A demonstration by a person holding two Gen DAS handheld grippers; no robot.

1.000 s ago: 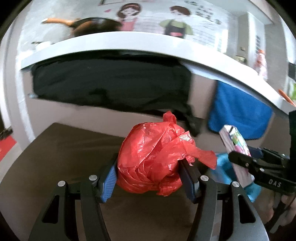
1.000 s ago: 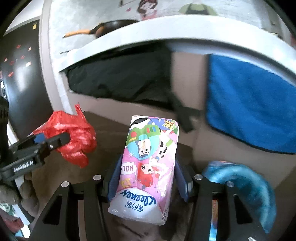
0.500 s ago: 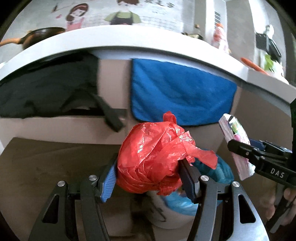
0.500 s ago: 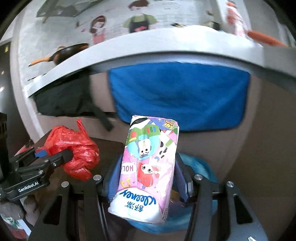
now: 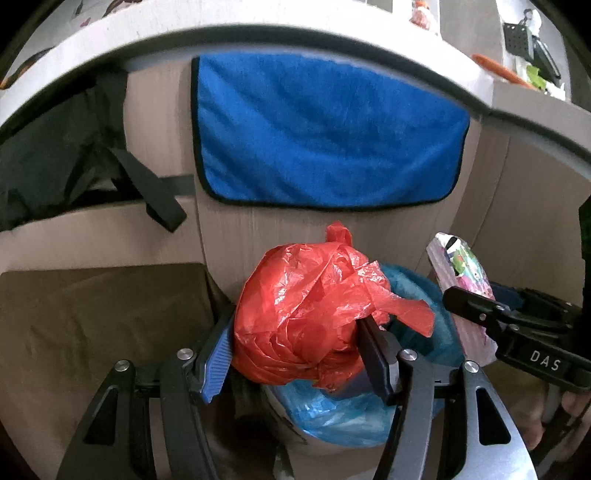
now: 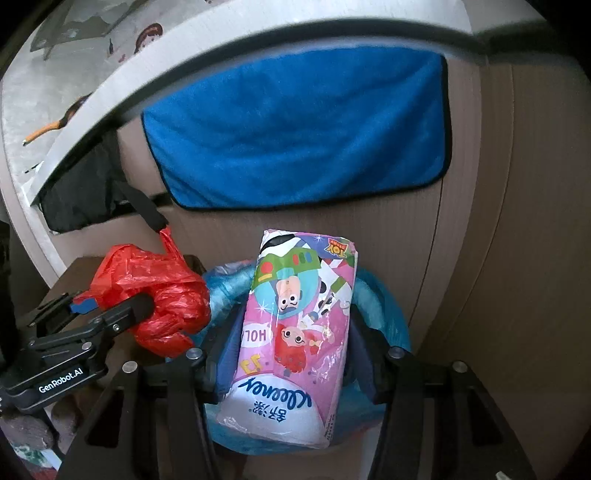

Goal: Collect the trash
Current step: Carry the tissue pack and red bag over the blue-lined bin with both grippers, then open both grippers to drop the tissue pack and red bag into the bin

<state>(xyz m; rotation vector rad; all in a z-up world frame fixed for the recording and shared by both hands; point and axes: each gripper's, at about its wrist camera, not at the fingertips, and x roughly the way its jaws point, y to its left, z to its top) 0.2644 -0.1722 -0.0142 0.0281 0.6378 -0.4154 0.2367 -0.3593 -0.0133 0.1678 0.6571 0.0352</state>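
My left gripper [image 5: 297,343] is shut on a crumpled red plastic bag [image 5: 310,314] and holds it above a trash bin lined with a blue bag [image 5: 332,413]. My right gripper [image 6: 295,354] is shut on a pink Kleenex tissue pack [image 6: 299,332] with cartoon print, held over the same blue-lined bin [image 6: 384,310]. In the right wrist view the red bag [image 6: 159,295] and the left gripper [image 6: 122,310] are at the left. In the left wrist view the tissue pack [image 5: 465,280] and the right gripper [image 5: 480,314] are at the right.
A blue towel [image 5: 325,129] hangs on the beige cabinet front [image 5: 258,229] under a white counter edge [image 5: 258,33]. Black cloth with a strap [image 5: 66,147] hangs at the left. A brown surface [image 5: 92,325] lies left of the bin.
Both grippers have swung right and lower with their loads. The black cloth slid off to the left, the blue towel came to the centre, and the blue-lined bin now lies under both.
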